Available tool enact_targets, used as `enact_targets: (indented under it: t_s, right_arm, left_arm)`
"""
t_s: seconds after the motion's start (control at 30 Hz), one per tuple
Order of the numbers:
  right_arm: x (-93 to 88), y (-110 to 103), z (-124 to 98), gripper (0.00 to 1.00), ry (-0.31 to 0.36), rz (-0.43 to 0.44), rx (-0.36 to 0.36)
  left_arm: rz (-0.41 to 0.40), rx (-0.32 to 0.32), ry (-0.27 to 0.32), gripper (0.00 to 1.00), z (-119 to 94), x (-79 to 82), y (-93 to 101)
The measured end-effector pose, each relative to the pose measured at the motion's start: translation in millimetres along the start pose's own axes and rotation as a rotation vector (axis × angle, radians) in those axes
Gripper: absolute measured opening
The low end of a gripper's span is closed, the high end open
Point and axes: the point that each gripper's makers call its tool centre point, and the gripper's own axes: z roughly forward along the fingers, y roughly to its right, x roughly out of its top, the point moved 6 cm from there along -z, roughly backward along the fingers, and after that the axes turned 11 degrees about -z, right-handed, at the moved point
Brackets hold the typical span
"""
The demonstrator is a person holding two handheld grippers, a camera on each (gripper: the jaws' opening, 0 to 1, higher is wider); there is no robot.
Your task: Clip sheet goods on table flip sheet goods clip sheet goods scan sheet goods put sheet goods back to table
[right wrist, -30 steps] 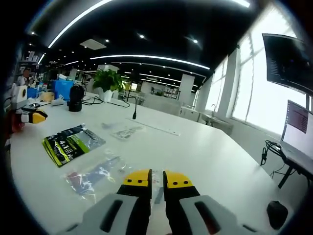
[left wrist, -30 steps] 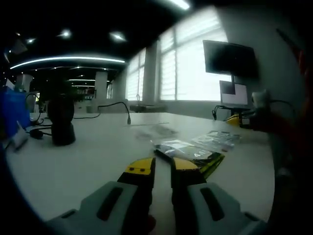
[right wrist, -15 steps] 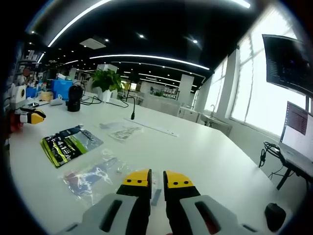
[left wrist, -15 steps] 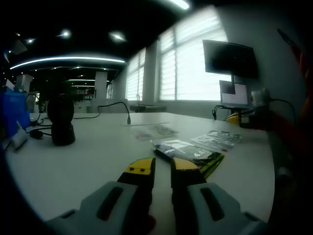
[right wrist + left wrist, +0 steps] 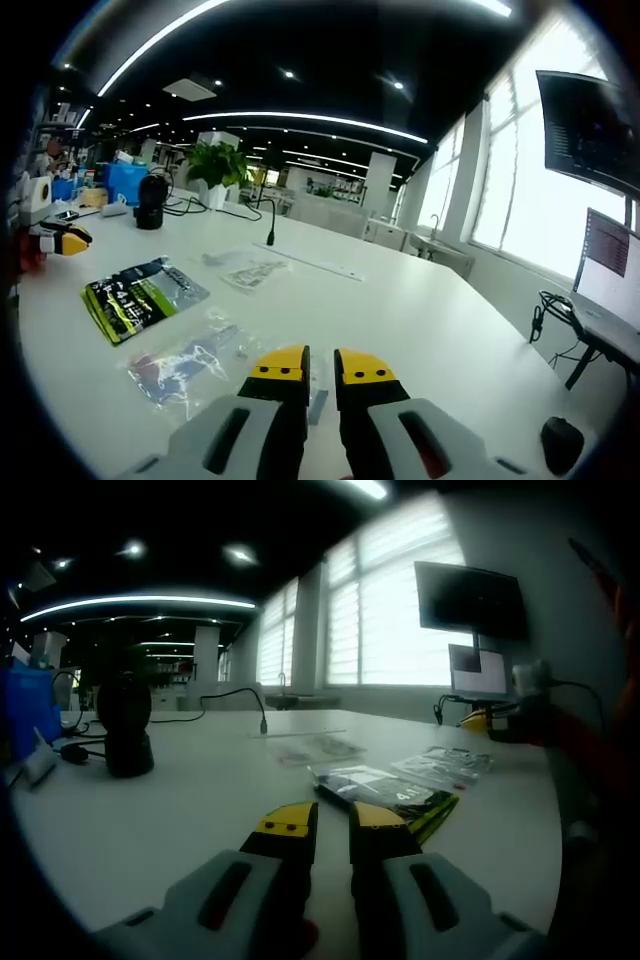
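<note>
Your left tongs (image 5: 333,818), grey-bodied with yellow tips, sit low over the white table (image 5: 180,800), jaws nearly together with a narrow gap and nothing between them. Just beyond their tips lies the flat black-and-yellow printed sheet package (image 5: 385,791), flat on the table and not touched by the jaws. Just past that package, toward the window, lies a clear plastic bag with small dark contents (image 5: 445,765); a second clear bag (image 5: 318,748) lies farther out beside a thin transparent strip. Well to the other side of the package stands a black rounded device on a base (image 5: 125,725), with a black gooseneck cable (image 5: 235,700) behind it.

Your right tongs (image 5: 320,363), of the same build, hold their jaws close together with only a slit showing; nothing is gripped. Their tips hang over the table (image 5: 420,310) next to a clear plastic bag holding red and blue items (image 5: 190,358), which lies flat just beside the jaws. Beyond that bag lies the black-and-yellow package (image 5: 140,295), flat, apart from the tongs. Further from the package lies another clear bag (image 5: 250,268), and past it a long pale strip. In the right gripper view the left tongs (image 5: 62,238) show near the package's far edge. A green potted plant (image 5: 220,165) stands at the far end of the table.
</note>
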Motion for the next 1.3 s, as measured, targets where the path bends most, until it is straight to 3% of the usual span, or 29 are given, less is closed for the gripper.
enact_targets:
  t_s: [0.1, 1.3]
  right_arm:
    - [-0.3, -1.9, -0.6, 0.07, 0.000, -0.001, 0.003]
    - [1.2, 7.6, 3.1, 0.07, -0.002, 0.007, -0.008]
  left_arm:
    - [0.000, 0.000, 0.001, 0.06, 0.6, 0.6, -5.5]
    - [0.003, 0.005, 0.001, 0.06, -1.6, -1.4, 5.6]
